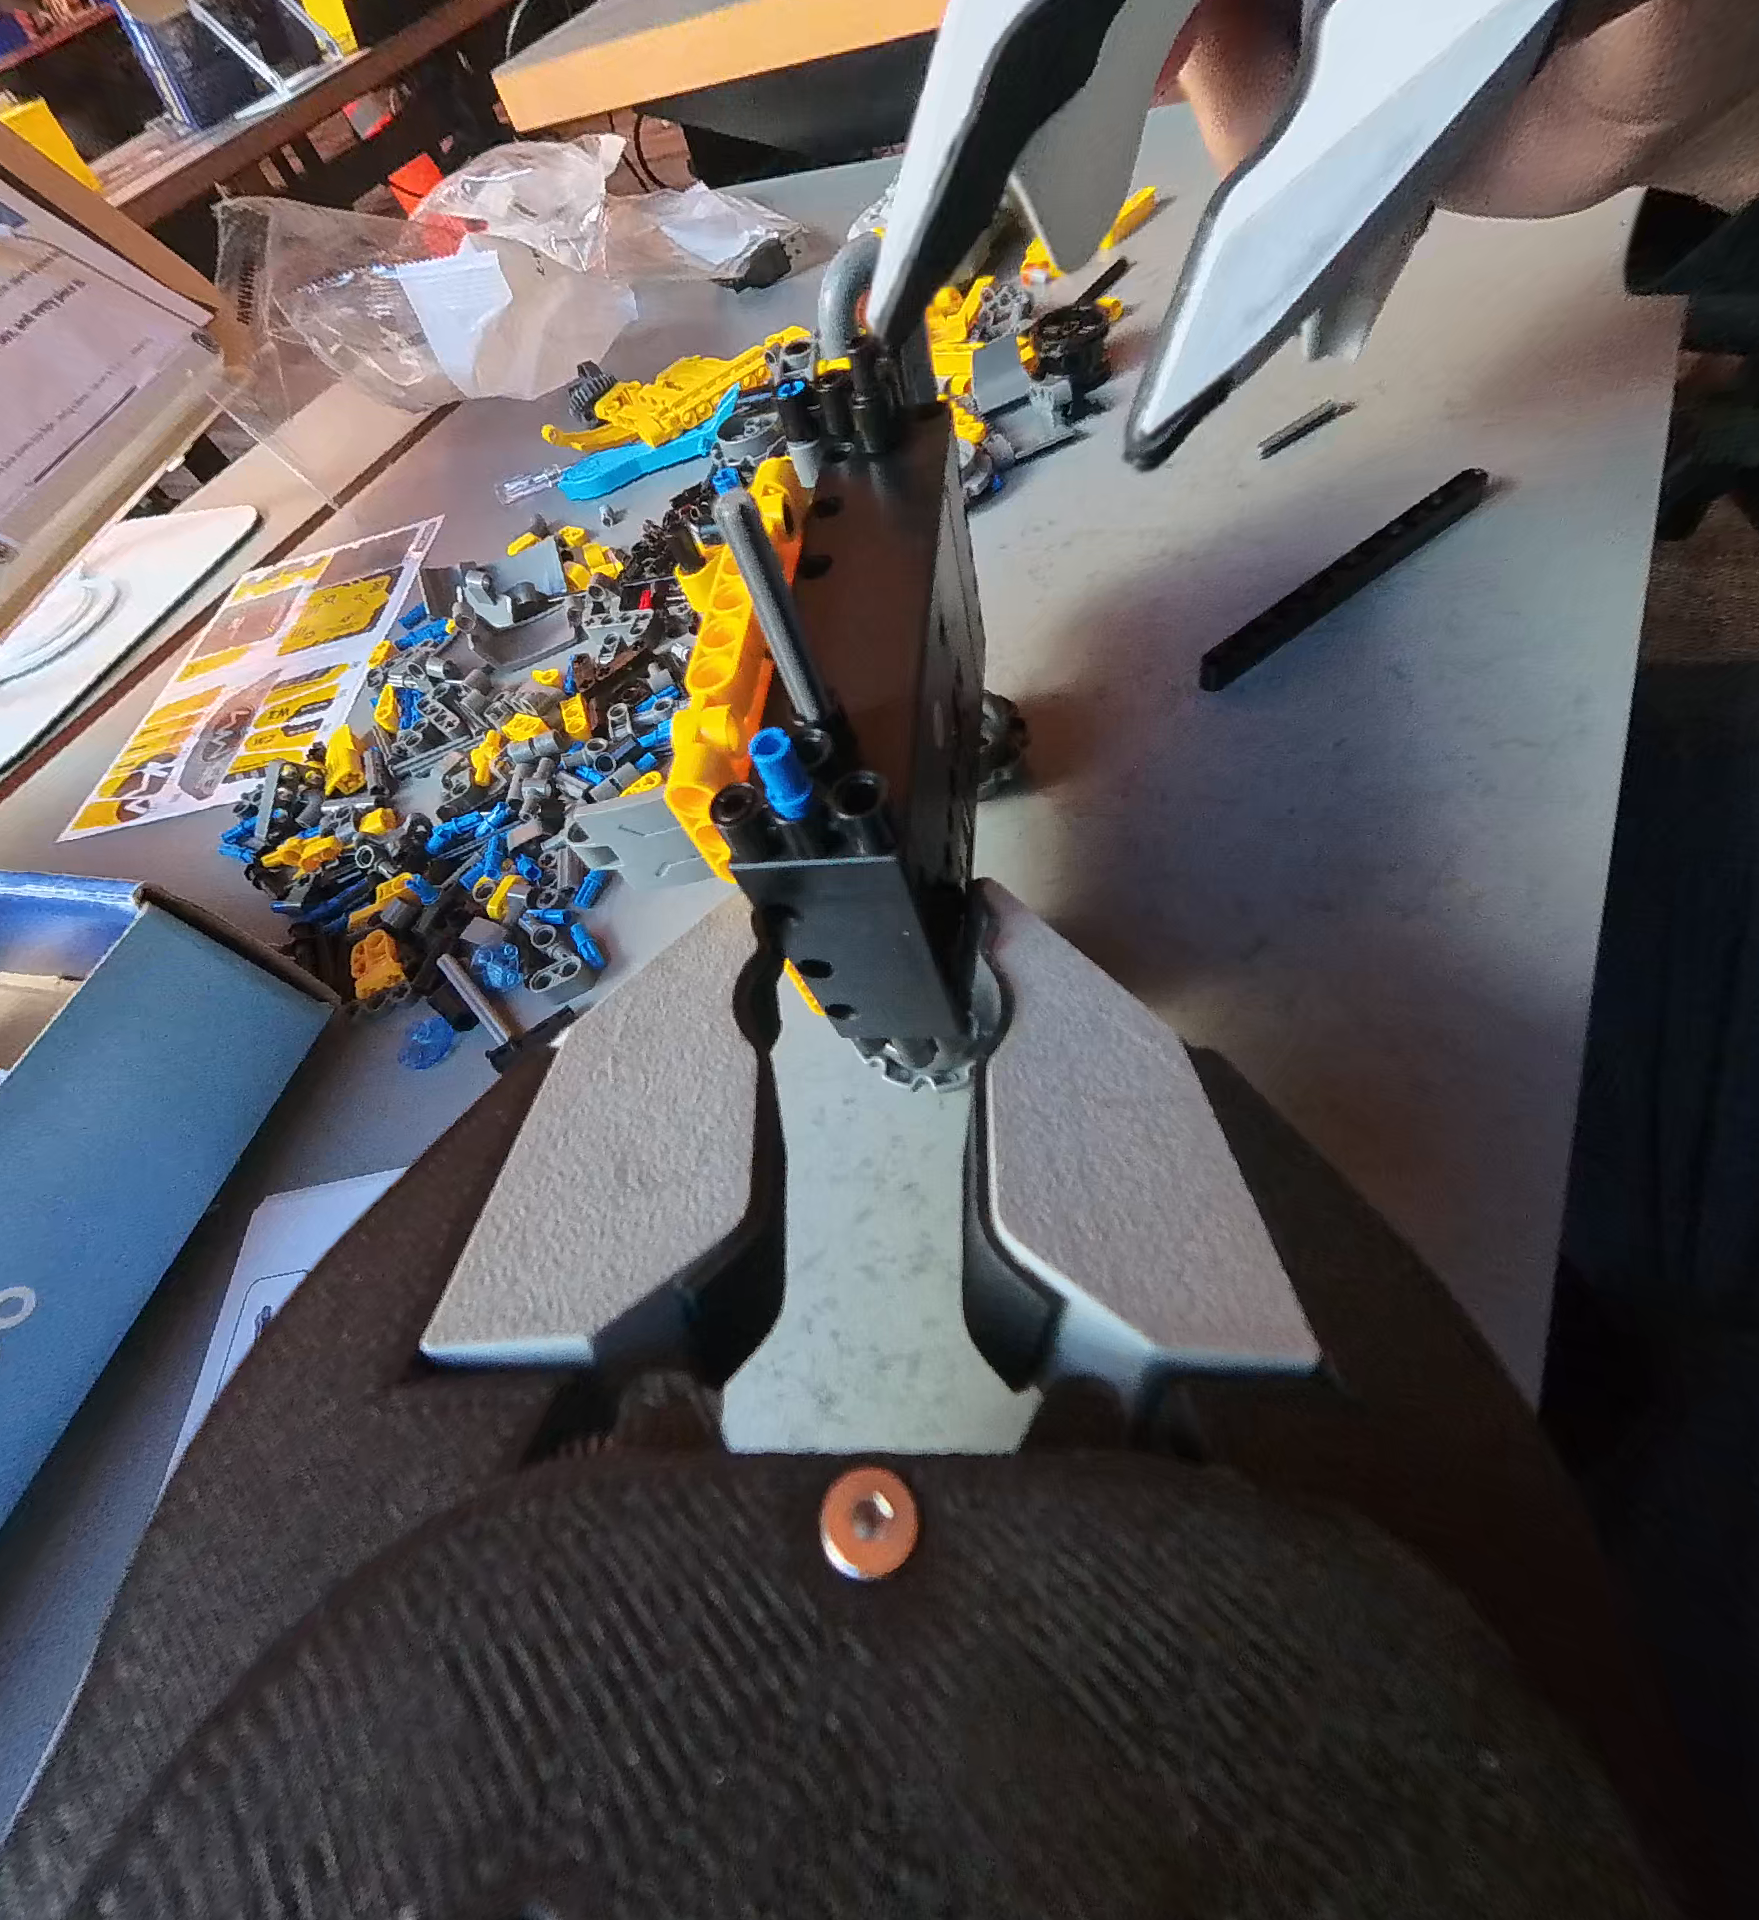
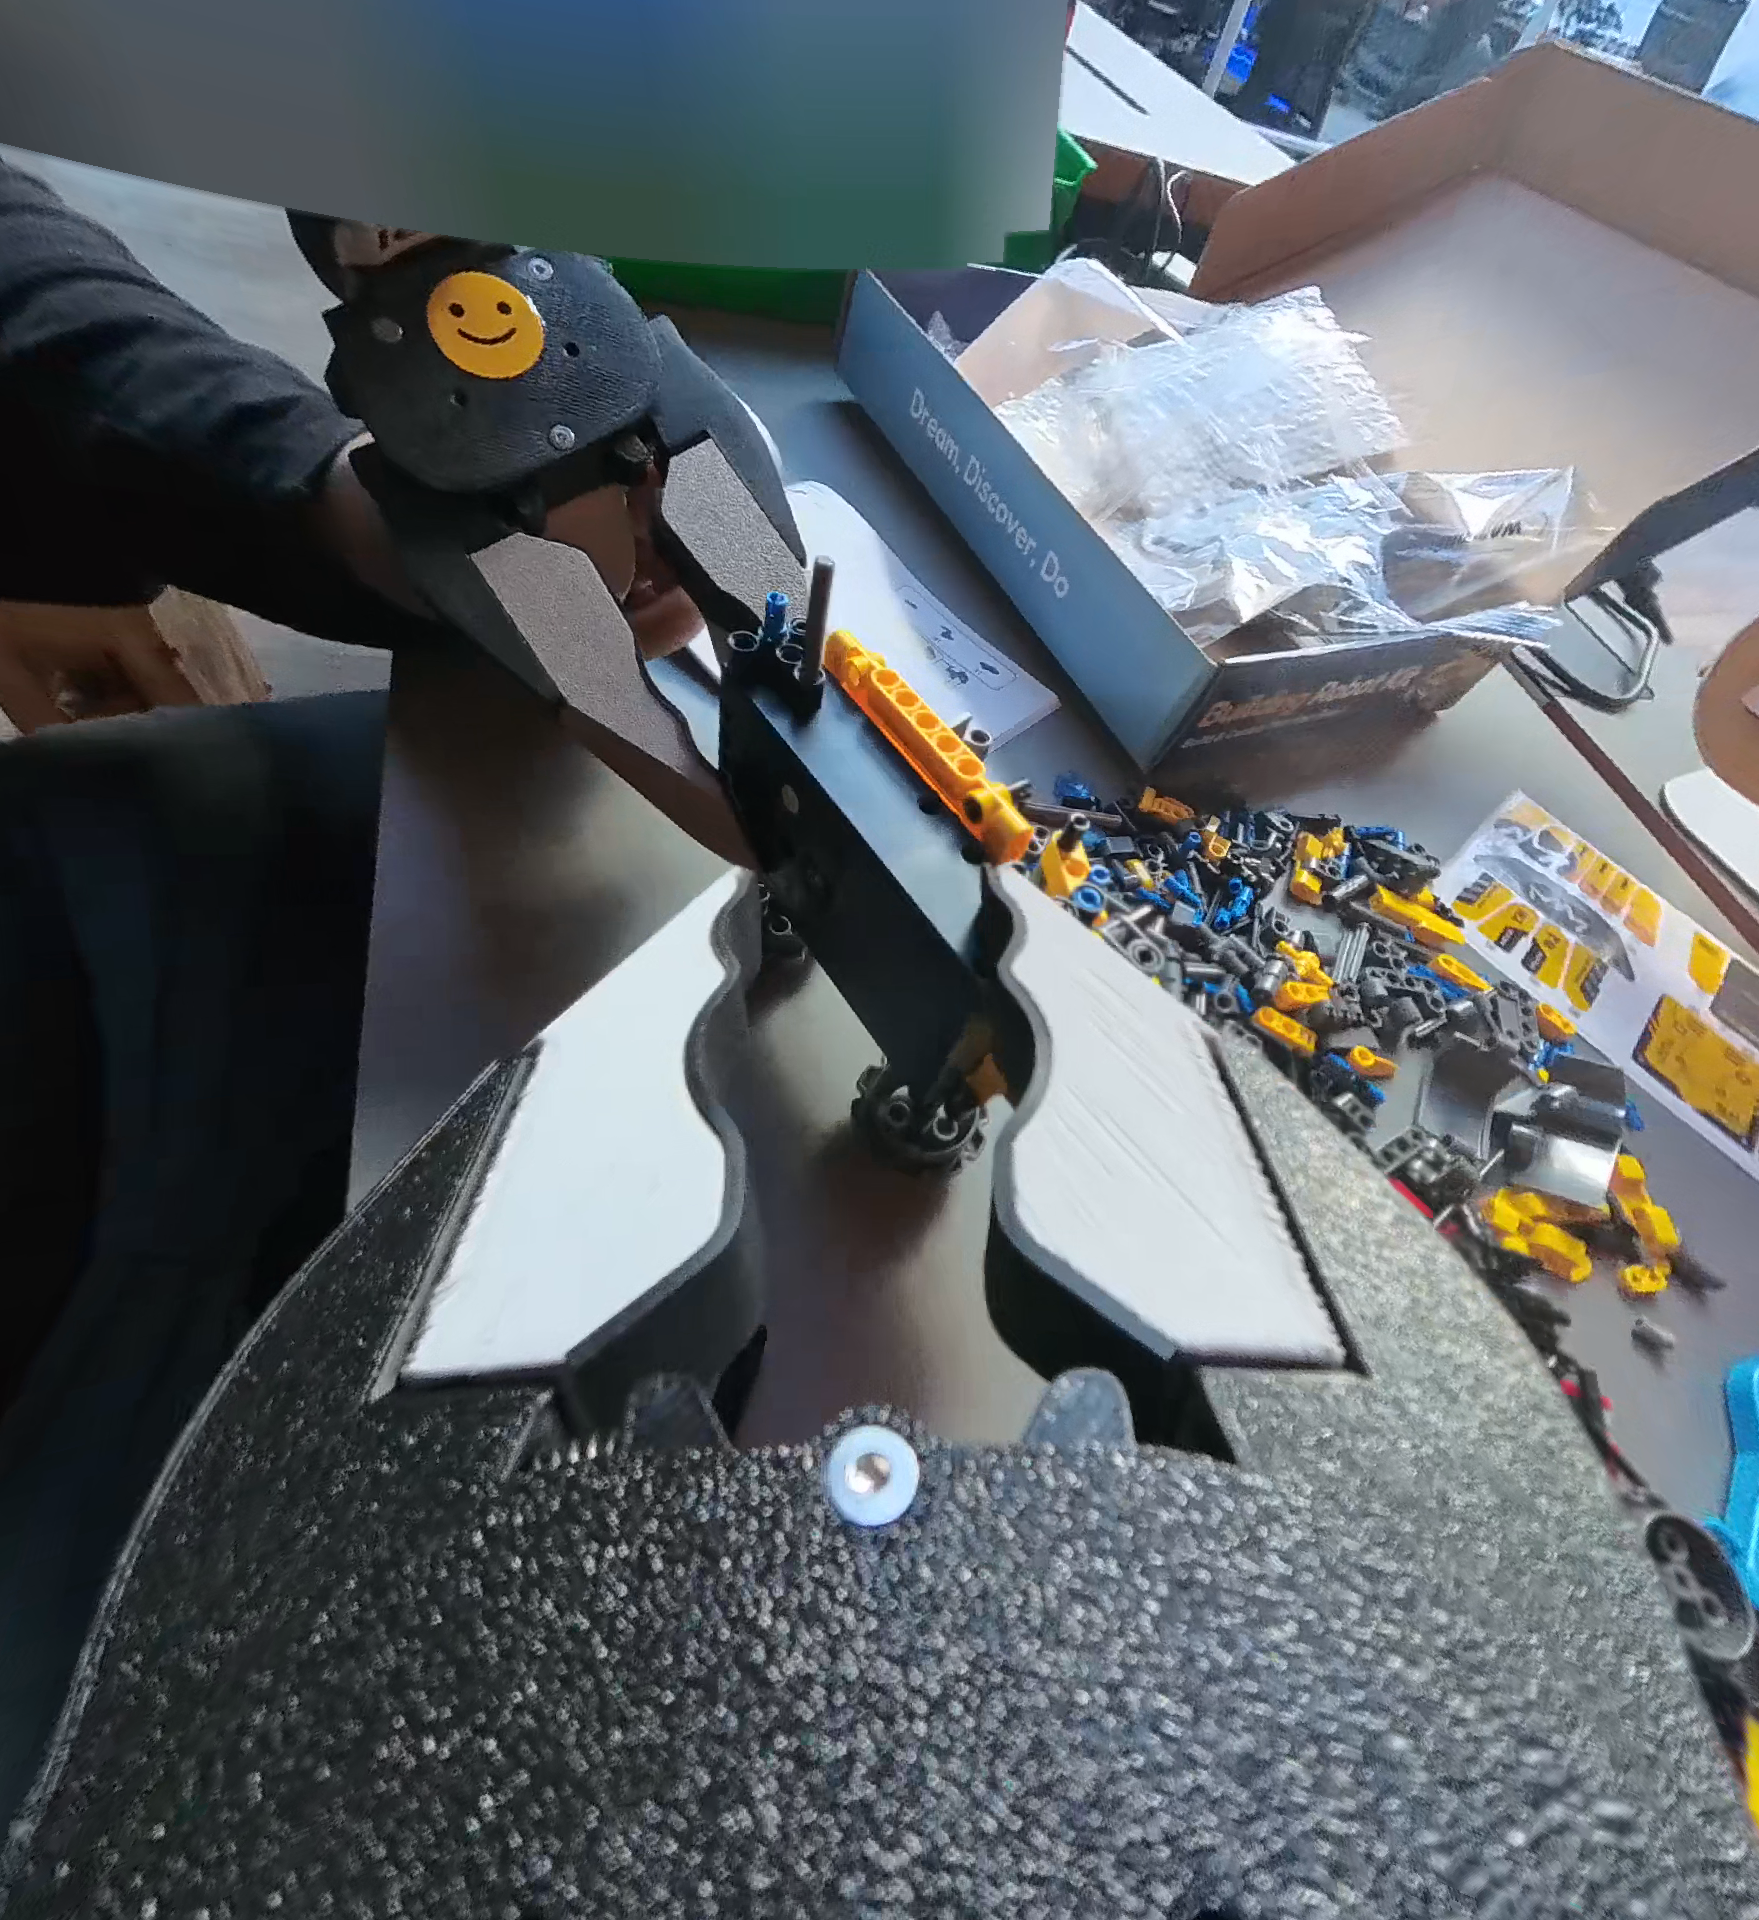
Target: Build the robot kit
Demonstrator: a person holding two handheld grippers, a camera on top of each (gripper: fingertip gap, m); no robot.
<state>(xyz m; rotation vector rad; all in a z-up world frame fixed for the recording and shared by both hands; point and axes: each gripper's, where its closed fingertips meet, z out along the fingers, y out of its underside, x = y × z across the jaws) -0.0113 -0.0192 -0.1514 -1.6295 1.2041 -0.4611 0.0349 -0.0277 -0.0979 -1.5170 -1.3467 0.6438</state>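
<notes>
While clamped in left hand-held gripper (image 1: 870, 935), black-yellow brick assembly (image 1: 854, 665), right hand-held gripper (image 2: 875, 914) perhaps touching.

Black textured grippers (image 2: 870, 997), grey fingers (image 1: 1145, 1164)

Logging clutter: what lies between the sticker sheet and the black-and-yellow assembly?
A pile of small loose pieces covers the table between the sticker sheet and the assembly held in the left tool, shown in the left wrist view.

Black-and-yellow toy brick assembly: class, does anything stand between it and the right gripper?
Nothing visible does. The right gripper has its grey fingers either side of one end of the black-and-yellow toy brick assembly, one finger against it, jaws open. The left gripper clamps the opposite end.
</notes>
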